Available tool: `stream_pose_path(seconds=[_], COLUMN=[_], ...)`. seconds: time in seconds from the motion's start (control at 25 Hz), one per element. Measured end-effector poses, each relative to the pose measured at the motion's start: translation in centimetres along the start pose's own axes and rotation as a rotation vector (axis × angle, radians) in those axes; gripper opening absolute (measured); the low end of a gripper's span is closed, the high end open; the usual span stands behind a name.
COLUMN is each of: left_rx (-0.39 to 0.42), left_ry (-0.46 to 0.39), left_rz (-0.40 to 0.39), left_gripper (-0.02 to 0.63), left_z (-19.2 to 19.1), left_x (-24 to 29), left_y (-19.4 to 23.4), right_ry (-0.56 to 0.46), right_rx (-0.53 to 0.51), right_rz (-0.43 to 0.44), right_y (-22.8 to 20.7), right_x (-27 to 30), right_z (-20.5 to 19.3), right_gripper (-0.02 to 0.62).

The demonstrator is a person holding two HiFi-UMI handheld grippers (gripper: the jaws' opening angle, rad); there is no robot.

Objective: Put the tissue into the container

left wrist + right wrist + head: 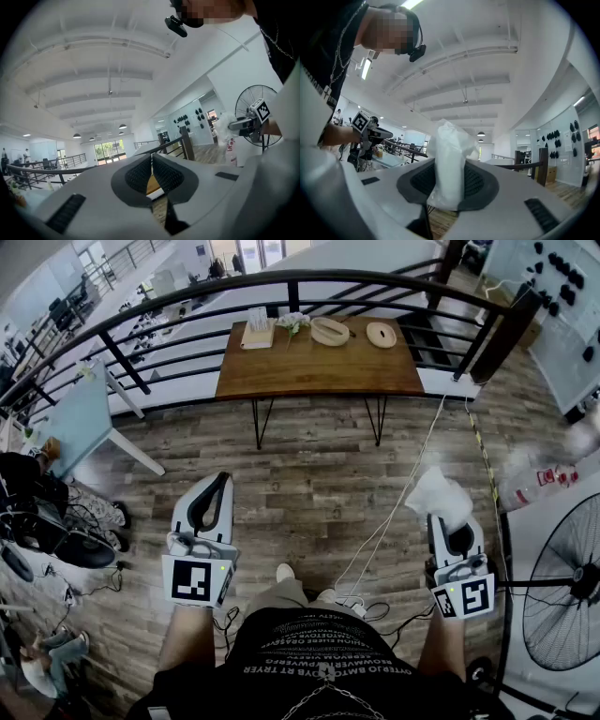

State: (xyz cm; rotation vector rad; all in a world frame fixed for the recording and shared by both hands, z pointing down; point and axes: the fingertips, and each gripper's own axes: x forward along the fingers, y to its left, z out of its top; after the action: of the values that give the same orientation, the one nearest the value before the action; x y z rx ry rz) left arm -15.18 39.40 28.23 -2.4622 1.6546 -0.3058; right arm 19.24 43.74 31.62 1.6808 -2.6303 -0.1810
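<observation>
A crumpled white tissue (437,494) sticks up out of my right gripper (446,521), low on the right of the head view. The right gripper view shows the tissue (451,140) pinched between the dark ribbed pads of that gripper (450,171). My left gripper (220,482) hangs at the lower left, shut and holding nothing; its pads (140,176) meet in the left gripper view. Far ahead, a wooden table (319,367) carries a round woven container (330,331), a round lid (382,334) and a tissue box (257,329). Both grippers are well short of the table.
A black railing (281,282) runs behind and around the table. A standing fan (567,592) is at the right, a pale blue table (70,423) and cluttered gear (42,521) at the left. A white cable (394,512) trails across the plank floor.
</observation>
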Motion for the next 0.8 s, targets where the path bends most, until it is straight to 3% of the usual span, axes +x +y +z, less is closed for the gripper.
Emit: stream_pose_path(seconds=[0.4, 0.8], left_rx=[-0.048, -0.069], left_ry=[0.010, 0.029], left_rz=[0.048, 0.003], left_gripper=[0.031, 0.031], left_z=[-3.1, -6.0], left_x=[1.3, 10.3], left_y=[2.7, 6.0], right_ry=[0.002, -0.011], right_rx=[-0.043, -0.009], right_rz=[0.032, 0.016], right_y=[-0.1, -1.8], right_x=[5.8, 14.5], right_z=[-0.5, -1.4], right_gripper=[0.130, 0.132])
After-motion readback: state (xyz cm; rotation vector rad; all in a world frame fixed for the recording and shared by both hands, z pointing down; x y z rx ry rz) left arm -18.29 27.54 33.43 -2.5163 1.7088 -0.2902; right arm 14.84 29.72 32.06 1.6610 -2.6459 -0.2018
